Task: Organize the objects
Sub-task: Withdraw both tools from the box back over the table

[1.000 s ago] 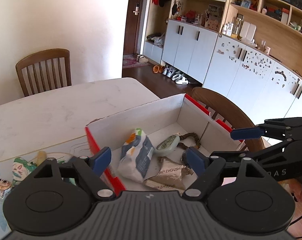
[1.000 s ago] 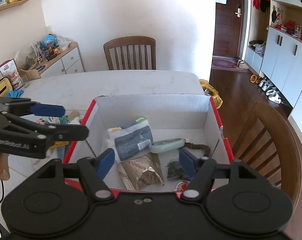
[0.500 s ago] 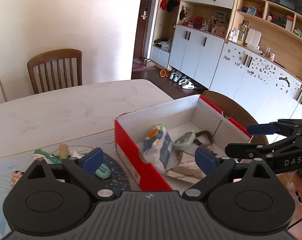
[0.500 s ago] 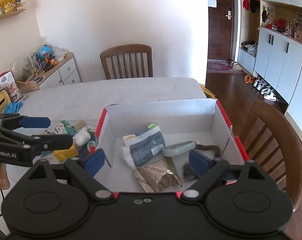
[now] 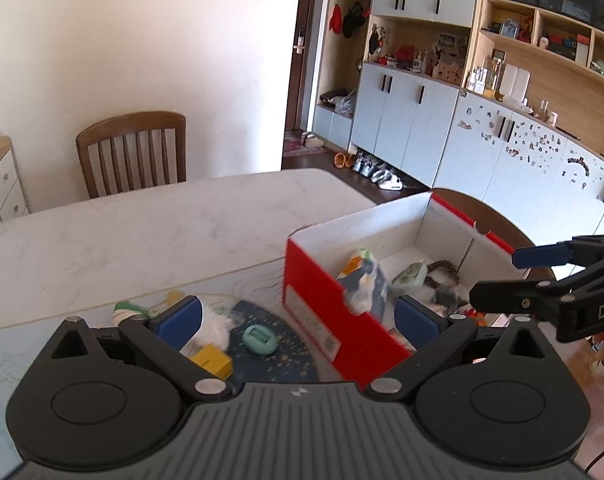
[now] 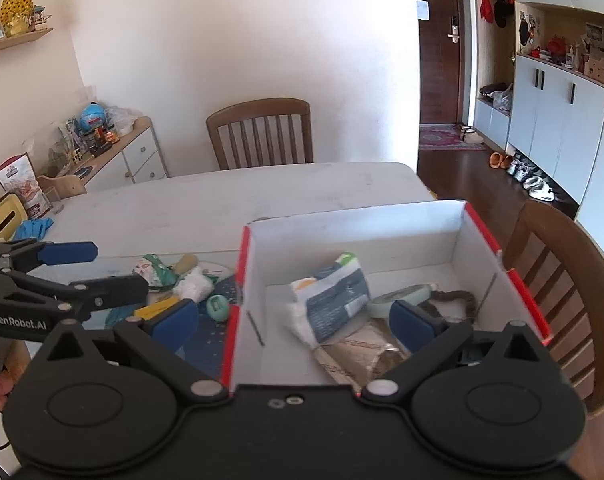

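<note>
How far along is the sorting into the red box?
Partly done: the red box already holds a snack packet, a brown pouch and more. Left gripper and right gripper are open, empty. A teal gadget and yellow block wait outside.

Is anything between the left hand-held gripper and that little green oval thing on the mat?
Nothing visible blocks it. The left hand-held gripper is open, and the green oval lies exposed on the dark mat, with a yellow block beside it and the red box to its right.

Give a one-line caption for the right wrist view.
Open right gripper above a red box of packets, small items left on the table.
</note>
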Available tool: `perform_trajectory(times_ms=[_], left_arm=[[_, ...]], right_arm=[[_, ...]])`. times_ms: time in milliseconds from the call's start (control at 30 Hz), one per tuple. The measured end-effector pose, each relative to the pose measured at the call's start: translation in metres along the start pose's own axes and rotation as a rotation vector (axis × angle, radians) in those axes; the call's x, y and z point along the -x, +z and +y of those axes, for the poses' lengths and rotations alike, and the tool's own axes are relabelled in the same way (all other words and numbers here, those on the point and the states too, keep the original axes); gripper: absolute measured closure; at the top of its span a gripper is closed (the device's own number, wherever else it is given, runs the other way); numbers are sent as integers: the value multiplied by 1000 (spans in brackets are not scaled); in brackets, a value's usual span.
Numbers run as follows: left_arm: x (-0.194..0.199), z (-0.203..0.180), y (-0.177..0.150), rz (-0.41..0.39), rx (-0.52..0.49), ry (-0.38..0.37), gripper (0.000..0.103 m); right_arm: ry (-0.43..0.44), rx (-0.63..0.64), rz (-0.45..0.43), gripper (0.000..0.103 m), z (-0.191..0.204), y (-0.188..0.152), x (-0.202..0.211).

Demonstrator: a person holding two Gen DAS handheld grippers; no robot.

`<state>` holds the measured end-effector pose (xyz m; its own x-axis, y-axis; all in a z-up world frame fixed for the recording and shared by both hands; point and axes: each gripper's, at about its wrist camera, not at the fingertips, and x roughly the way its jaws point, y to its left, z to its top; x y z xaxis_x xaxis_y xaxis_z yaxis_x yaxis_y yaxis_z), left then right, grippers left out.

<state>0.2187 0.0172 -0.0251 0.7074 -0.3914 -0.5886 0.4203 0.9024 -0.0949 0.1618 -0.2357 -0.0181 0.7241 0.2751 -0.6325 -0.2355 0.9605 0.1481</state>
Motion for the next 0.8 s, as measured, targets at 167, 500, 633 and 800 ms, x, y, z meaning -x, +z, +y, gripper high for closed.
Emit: perform_trajectory(times_ms=[167,500,633,800], left_arm=[[7,28,-11,0,22,15,0],[19,93,-27,-11,61,95,0],[18,116,-36,-8,80,104,0],[9,138,-46,-8,96,162,0]], right_arm=[[28,19,16,1,27,0,-10],[78,85,48,1,84,1,-36],[78,107,49,1,101,5,-48],[69,117,71,1,119,10,-69]])
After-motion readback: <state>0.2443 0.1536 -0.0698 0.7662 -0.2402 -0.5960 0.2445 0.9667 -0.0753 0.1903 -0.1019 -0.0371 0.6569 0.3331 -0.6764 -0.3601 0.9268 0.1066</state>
